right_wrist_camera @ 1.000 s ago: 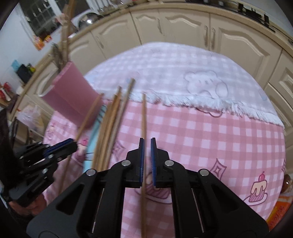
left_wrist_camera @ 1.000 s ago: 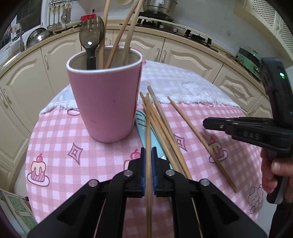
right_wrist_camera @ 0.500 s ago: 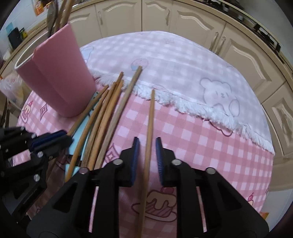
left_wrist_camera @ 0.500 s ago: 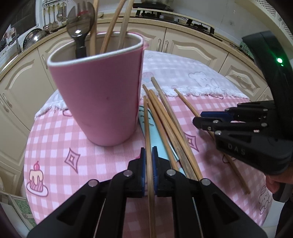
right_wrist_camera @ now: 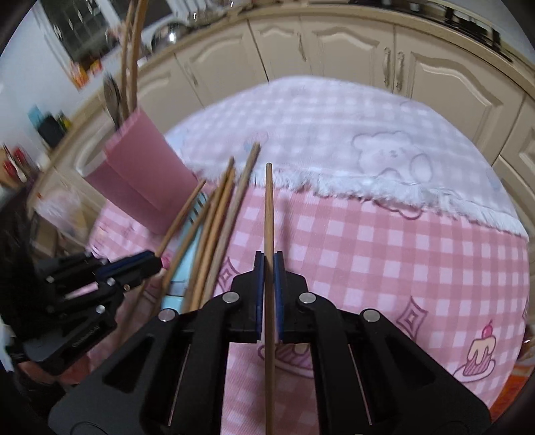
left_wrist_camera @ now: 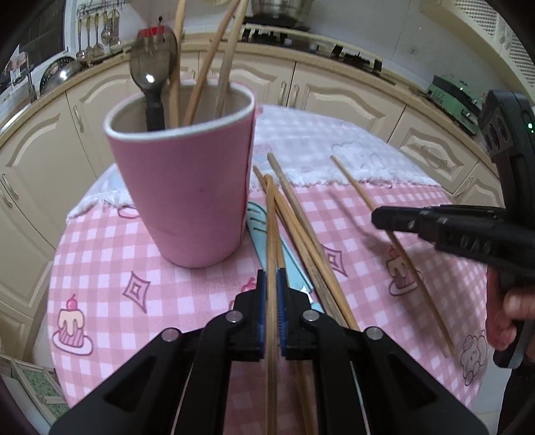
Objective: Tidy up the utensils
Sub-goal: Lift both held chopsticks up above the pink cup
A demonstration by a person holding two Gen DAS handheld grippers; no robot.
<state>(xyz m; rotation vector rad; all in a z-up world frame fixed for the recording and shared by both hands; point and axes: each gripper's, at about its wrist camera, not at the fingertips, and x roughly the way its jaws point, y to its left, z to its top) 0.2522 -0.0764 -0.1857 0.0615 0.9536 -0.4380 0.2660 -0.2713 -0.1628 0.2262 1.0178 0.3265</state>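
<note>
A pink cup (left_wrist_camera: pixel 187 187) stands on the round table and holds a dark spoon (left_wrist_camera: pixel 150 77) and several chopsticks. My left gripper (left_wrist_camera: pixel 272 277) is shut on a wooden chopstick (left_wrist_camera: pixel 271 227) just right of the cup. Several loose chopsticks (left_wrist_camera: pixel 301 234) and a light blue utensil (left_wrist_camera: pixel 291 257) lie beside it. My right gripper (right_wrist_camera: pixel 268 261) is shut on a single chopstick (right_wrist_camera: pixel 268 207) that points forward; this gripper shows at the right in the left wrist view (left_wrist_camera: pixel 434 221). The cup (right_wrist_camera: pixel 143 180) sits to its left.
The table wears a pink checked cloth (left_wrist_camera: pixel 167 301) with a white fringed cloth (right_wrist_camera: pixel 334 134) over its far part. Cream kitchen cabinets (right_wrist_camera: pixel 367 50) ring the table. A stove and pots stand on the counter (left_wrist_camera: pixel 301 30) behind.
My right gripper opened around the single chopstick half a second ago and is now shut on it again. My left gripper drew back slightly from the cup, still holding its chopstick.
</note>
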